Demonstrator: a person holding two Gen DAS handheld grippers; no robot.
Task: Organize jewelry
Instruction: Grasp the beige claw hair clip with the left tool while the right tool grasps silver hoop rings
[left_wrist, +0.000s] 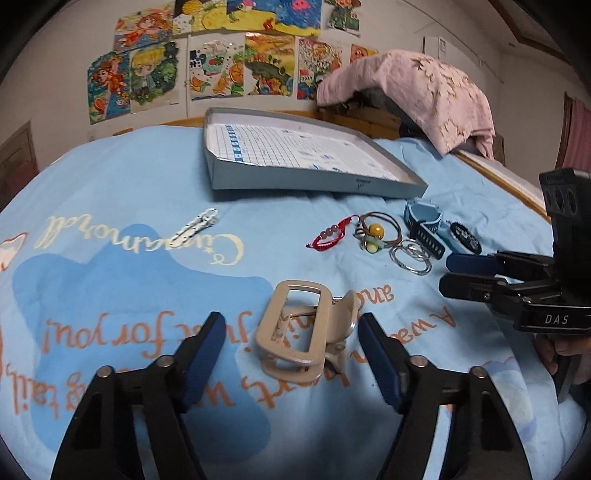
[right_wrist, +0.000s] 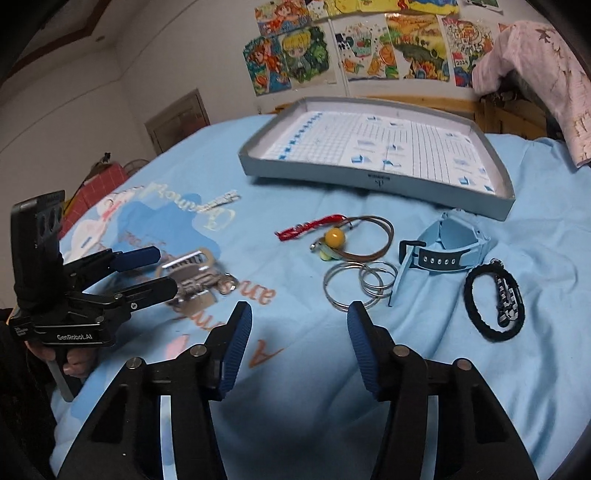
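Note:
A beige hair claw clip (left_wrist: 303, 332) lies on the blue bedspread between the fingers of my left gripper (left_wrist: 291, 354). The jaws stand open; the right pad is close to the clip, the left pad apart from it. The right wrist view shows the same gripper (right_wrist: 147, 269) around the clip (right_wrist: 192, 280). My right gripper (right_wrist: 299, 314) is open and empty, just short of the metal rings (right_wrist: 354, 284). Beside them lie a red braided bracelet (right_wrist: 310, 225), a brown cord with a yellow bead (right_wrist: 334, 234), a light-blue watch (right_wrist: 447, 251) and a black bracelet (right_wrist: 495, 306). A grey tray (right_wrist: 369, 177) sits behind.
A white beaded hair pin (left_wrist: 201, 221) lies alone at the left on the bedspread. A pink cloth (left_wrist: 424, 92) hangs over a wooden frame at the back right. Drawings cover the wall behind. A hand (right_wrist: 74, 362) grips the left tool's handle.

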